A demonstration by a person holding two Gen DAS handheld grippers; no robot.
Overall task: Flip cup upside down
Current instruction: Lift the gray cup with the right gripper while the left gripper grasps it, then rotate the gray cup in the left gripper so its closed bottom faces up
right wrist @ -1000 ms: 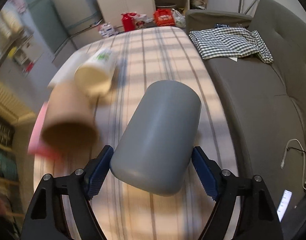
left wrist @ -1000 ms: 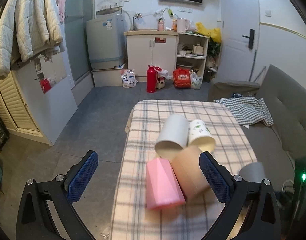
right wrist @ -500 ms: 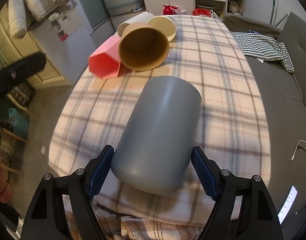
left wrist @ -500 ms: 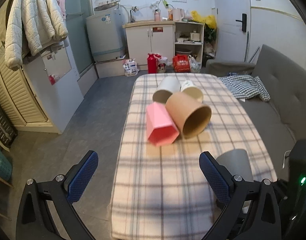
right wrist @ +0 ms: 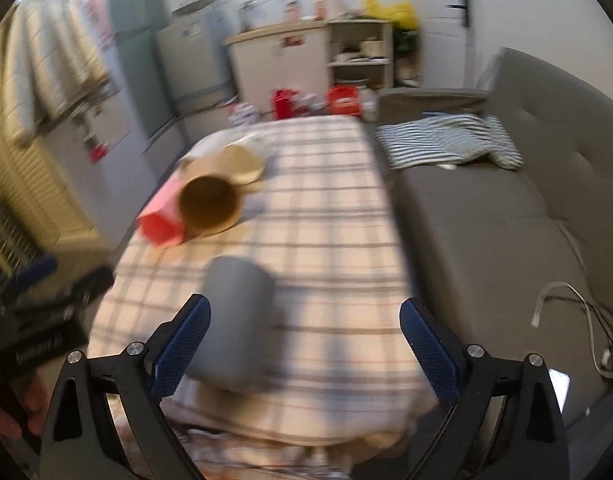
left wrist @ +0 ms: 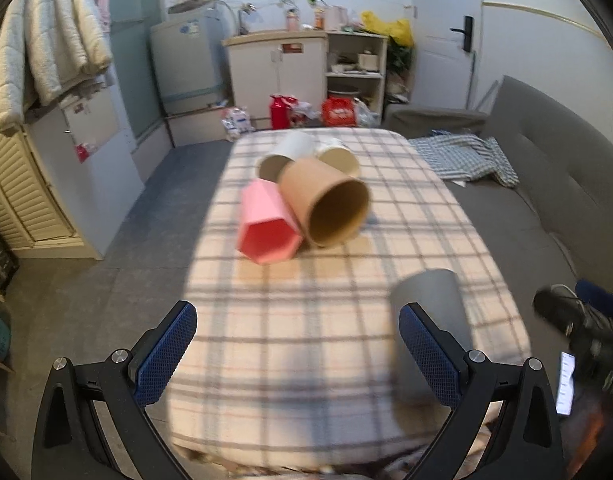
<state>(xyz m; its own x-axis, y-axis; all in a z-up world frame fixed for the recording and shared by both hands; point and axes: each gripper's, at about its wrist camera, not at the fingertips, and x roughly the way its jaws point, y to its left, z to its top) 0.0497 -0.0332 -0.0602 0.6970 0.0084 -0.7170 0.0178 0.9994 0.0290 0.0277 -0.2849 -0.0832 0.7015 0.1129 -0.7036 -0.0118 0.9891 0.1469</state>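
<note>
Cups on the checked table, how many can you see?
5: grey cup standing near the front edge; brown cup, pink cup, white cup and cream cup lying clustered farther back.

Left gripper point(left wrist: 298, 354): black angular frame, silver screws, blue dimpled pads point(left wrist: 165, 354). Right gripper point(right wrist: 305, 348): same black frame, silver screws, blue textured pads point(right wrist: 429, 350). Pinkish blurred skin at lower left edge of right view.

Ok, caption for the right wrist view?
Open right gripper behind the grey cup standing closed end up on the checked tablecloth.
</note>
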